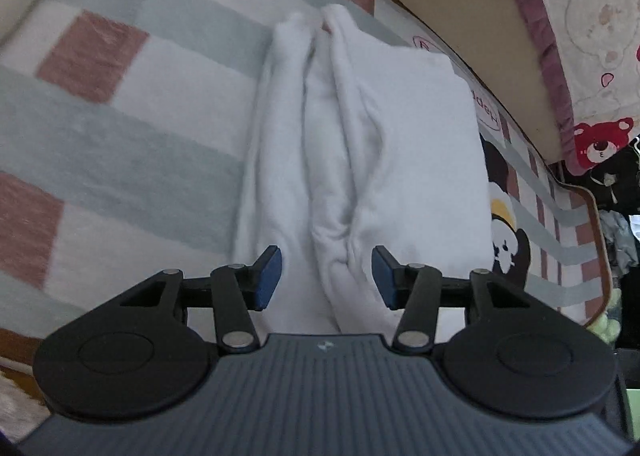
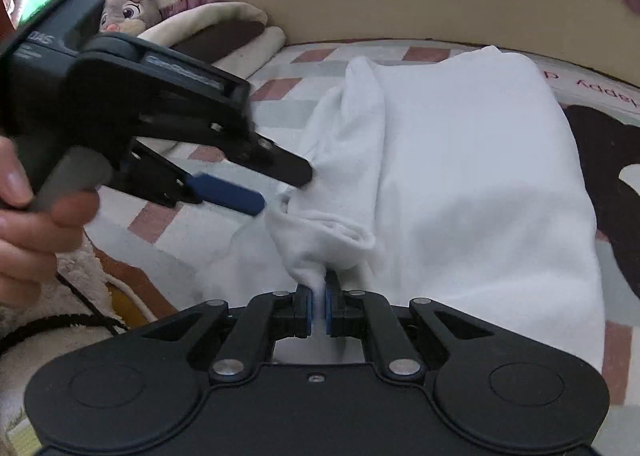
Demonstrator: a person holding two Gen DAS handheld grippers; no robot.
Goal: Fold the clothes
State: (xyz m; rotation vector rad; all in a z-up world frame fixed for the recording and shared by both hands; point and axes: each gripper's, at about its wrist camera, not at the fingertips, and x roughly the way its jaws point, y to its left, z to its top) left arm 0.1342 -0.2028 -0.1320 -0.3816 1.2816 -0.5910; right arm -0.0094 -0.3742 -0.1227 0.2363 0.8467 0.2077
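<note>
A white garment (image 1: 416, 160) lies partly folded on a checked rug (image 1: 120, 128), its folds bunched into long ridges. My left gripper (image 1: 326, 276) hovers over the near end of those ridges, open, with cloth below the gap and neither blue pad touching it. In the right wrist view the same white garment (image 2: 472, 176) spreads to the right, and my right gripper (image 2: 319, 296) is shut on a bunched corner of it. The left gripper (image 2: 280, 188) comes in from the left there, held by a hand (image 2: 28, 224), its fingers apart just beside the lifted fold.
A beige bed side (image 2: 440, 4) with a purple-frilled bedspread (image 1: 544, 68) runs along the far edge of the rug. Soft toys (image 2: 124, 8) and a cream cushion (image 2: 224, 28) sit at the back left. A black cable (image 2: 60, 324) lies at the near left.
</note>
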